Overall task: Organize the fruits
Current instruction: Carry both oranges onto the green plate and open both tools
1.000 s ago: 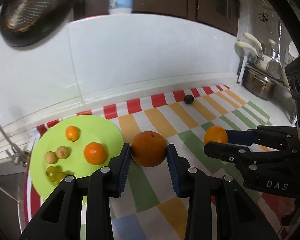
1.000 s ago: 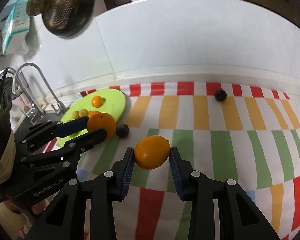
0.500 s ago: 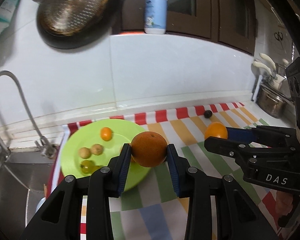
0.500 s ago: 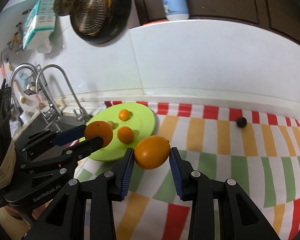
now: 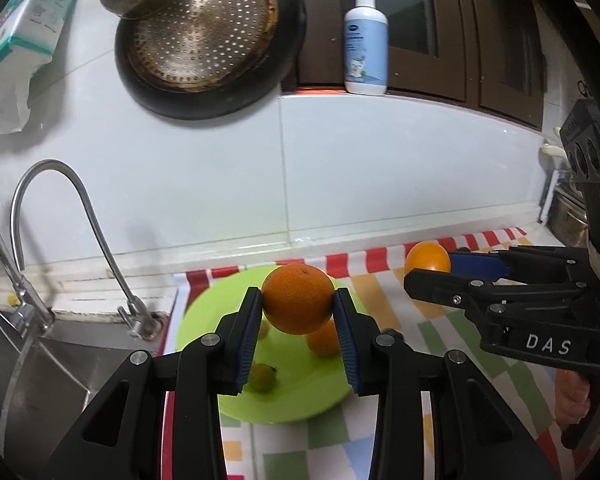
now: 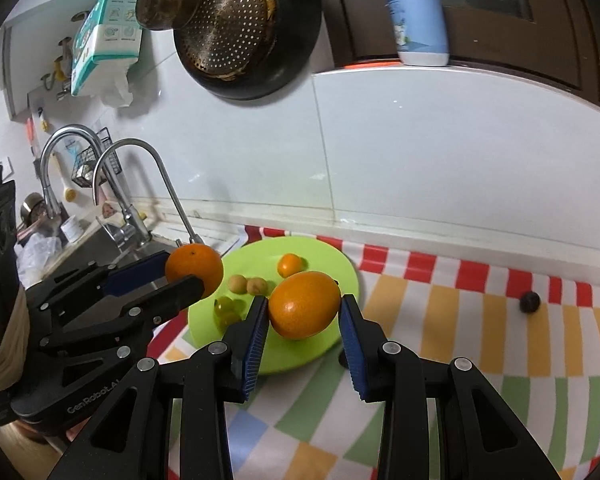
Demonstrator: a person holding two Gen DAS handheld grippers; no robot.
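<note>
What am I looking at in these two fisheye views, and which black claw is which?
There is no robot arm: a person holds one two-finger tool in each hand, and each tool carries a camera looking along its jaws. In the left wrist view, the left gripper fills the foreground, shut on a dark orange; the tool at the side is the right gripper. In the right wrist view, the right gripper is in front, shut on a lighter orange, and the left one enters from the side. Below them a green plate on a striped cloth holds small fruits: a little orange one, two tan ones and green grapes. One dark fruit lies apart on the cloth.
</note>
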